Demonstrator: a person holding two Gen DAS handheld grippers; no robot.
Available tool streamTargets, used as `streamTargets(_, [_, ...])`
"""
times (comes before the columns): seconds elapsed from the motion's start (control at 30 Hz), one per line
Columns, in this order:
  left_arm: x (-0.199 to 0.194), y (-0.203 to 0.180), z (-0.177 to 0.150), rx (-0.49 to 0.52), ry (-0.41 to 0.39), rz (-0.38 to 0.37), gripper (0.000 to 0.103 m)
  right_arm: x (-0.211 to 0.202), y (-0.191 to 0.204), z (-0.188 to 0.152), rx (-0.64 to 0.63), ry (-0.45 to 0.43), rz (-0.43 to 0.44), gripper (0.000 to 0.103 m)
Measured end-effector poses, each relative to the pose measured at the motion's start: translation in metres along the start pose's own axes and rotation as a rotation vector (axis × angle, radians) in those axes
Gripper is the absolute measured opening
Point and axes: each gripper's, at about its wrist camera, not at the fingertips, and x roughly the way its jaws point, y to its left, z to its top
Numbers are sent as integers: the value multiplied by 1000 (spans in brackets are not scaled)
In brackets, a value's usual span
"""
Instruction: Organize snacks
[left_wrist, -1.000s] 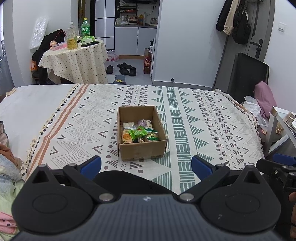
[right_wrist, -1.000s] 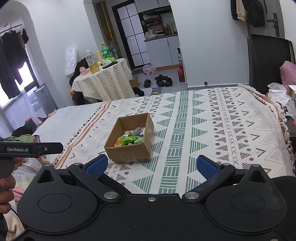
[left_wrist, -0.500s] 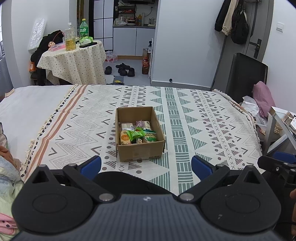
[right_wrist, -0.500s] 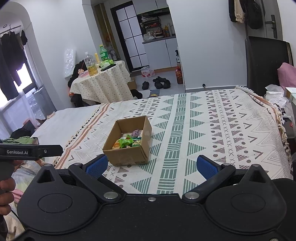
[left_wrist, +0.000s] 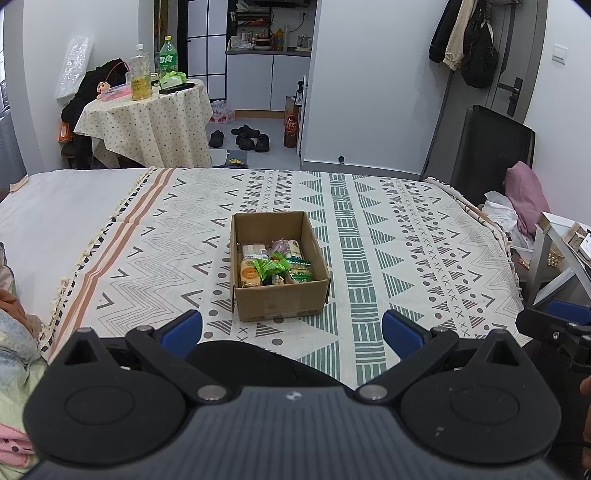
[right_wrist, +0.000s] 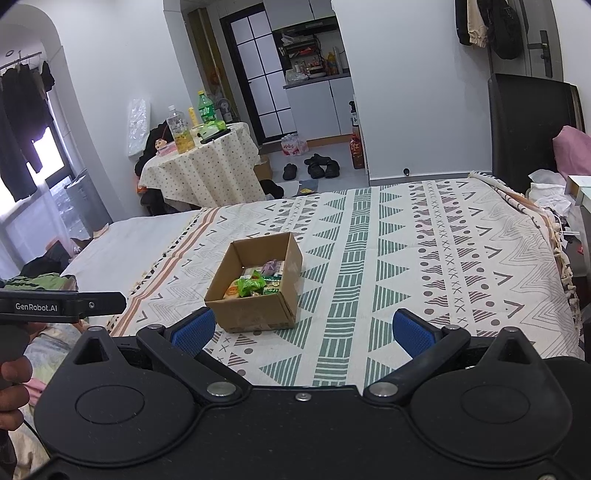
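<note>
Snacks (left_wrist: 275, 264) lie lengthwise in cardboard box (left_wrist: 280, 304) | left claw (left_wrist: 291, 328) apart | right claw (right_wrist: 303, 330) apart

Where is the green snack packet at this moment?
The green snack packet lies inside the cardboard box on the patterned bedspread, on top of the other snacks near the box's front wall; both wrist views show it.
</note>
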Motion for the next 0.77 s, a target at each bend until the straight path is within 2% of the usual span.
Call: streamTargets(0.77, [3,0,0,17,1,-7,103,0,-1,1,0,4,-1,103])
